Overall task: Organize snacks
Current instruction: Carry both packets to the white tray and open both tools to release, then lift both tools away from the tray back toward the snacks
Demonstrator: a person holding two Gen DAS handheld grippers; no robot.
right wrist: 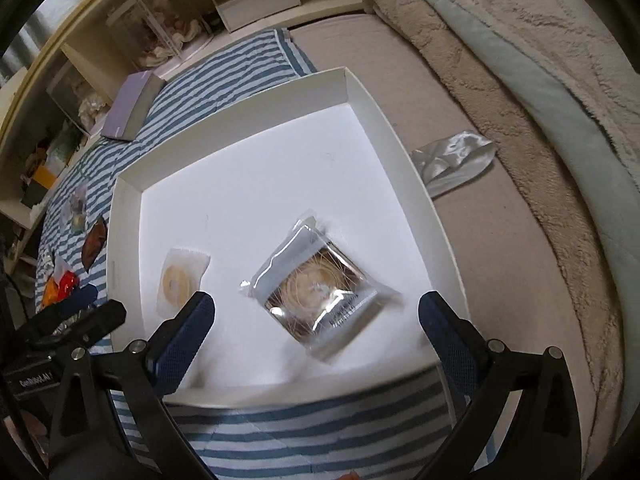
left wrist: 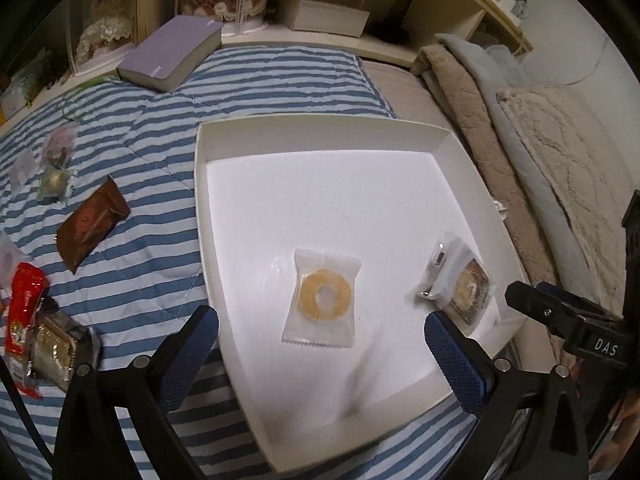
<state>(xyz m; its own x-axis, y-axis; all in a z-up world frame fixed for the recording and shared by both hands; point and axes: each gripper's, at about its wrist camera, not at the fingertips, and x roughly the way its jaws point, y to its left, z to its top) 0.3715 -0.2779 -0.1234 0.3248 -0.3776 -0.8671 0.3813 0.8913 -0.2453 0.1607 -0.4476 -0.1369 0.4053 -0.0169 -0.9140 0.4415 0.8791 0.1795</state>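
A shallow white box (left wrist: 320,136) (right wrist: 240,92) lies on a blue-striped quilt. Inside it rest two wrapped snacks. A ring-shaped biscuit in a frosted packet (left wrist: 325,299) (right wrist: 182,276) lies flat below my left gripper (left wrist: 320,344), whose jaws stand wide open and clear of it. A round cake in a clear packet (left wrist: 460,284) (right wrist: 320,286) lies below my right gripper (right wrist: 316,328), also wide open, nothing touching its pads. The right gripper's finger (left wrist: 560,312) shows at the right edge of the left wrist view.
Left of the box lie a brown packet (left wrist: 92,226) (right wrist: 94,242), a red packet (left wrist: 24,308), a dark wrapped biscuit (left wrist: 60,352) and small clear-wrapped sweets (left wrist: 56,176). A purple book (left wrist: 172,54) sits at the back. A silver pouch (right wrist: 452,160) and folded blankets (right wrist: 520,80) are right of the box.
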